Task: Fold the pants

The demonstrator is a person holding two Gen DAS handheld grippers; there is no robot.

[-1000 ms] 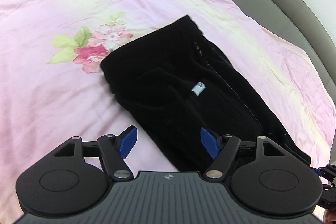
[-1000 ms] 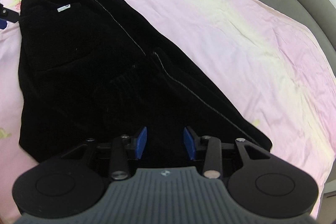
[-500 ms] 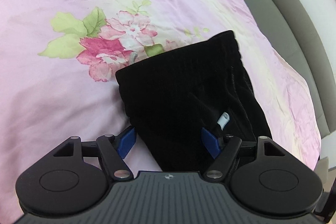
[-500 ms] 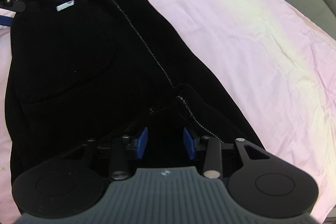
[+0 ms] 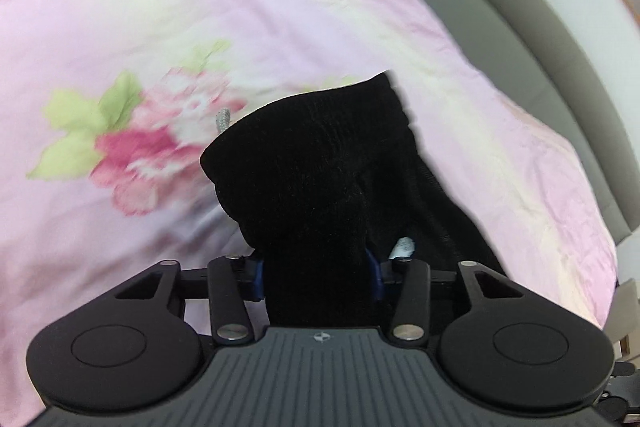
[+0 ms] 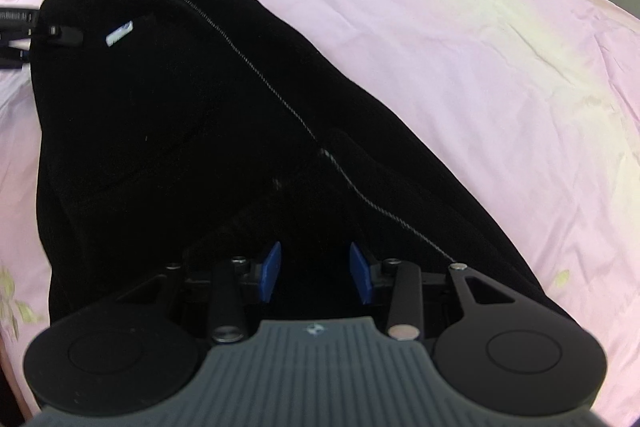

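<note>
The black velvety pants (image 6: 168, 115) lie roughly halved on the pink floral bedsheet (image 6: 460, 27), the left tongs (image 5: 318, 277) clenched on a bunched waist edge, the right tongs (image 6: 314, 277) released above the cloth, so further folds seem left.

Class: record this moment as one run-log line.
left gripper: shut on black pants | right gripper: open over pants | surface: pink bedsheet

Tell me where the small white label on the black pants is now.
In the right wrist view the white label sits upper left on the black pants, near the waistband end, beside the left gripper, which is shut on that end.
</note>
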